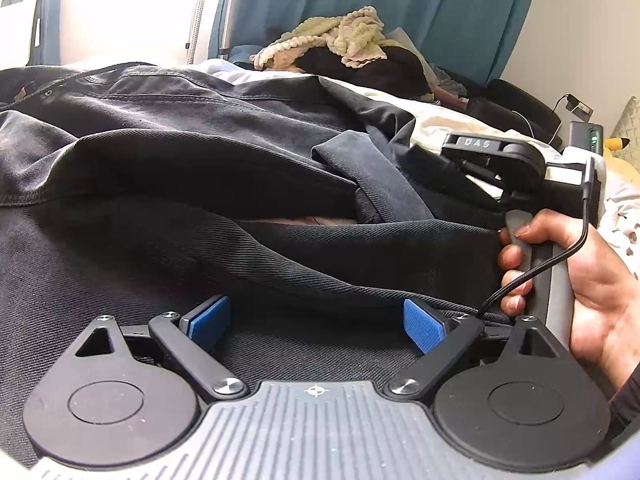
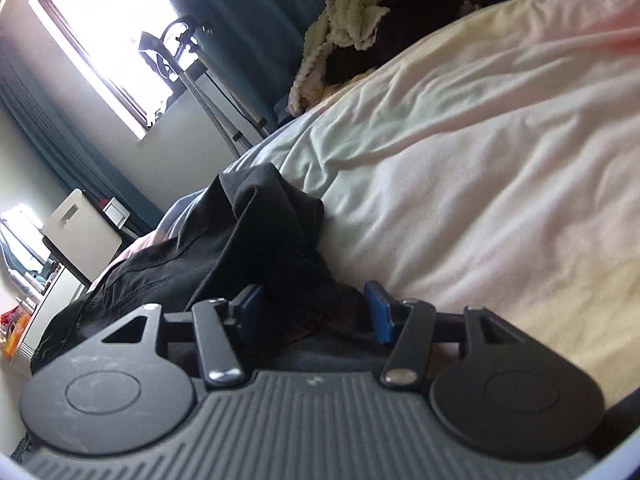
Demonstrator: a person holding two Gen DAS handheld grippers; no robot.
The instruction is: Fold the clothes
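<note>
The left wrist view looks forward and down from just above the dark garment (image 1: 200, 168), close to it, facing the blue curtain (image 1: 400, 0). The right wrist view sits low and tilted at the garment's (image 2: 248, 232) edge, facing the white bedding (image 2: 480, 160). Both share the knitted blanket (image 1: 344, 36) (image 2: 344, 4).

The left gripper (image 1: 316, 322) sits low with its blue pads (image 1: 210, 322) set wide apart, nothing pressed between them. The right gripper (image 2: 314, 312) is tilted, its jaws parted about halfway. In the left wrist view, the person's right hand (image 1: 576, 280) wraps its fingers around that gripper's grey handle.
</note>
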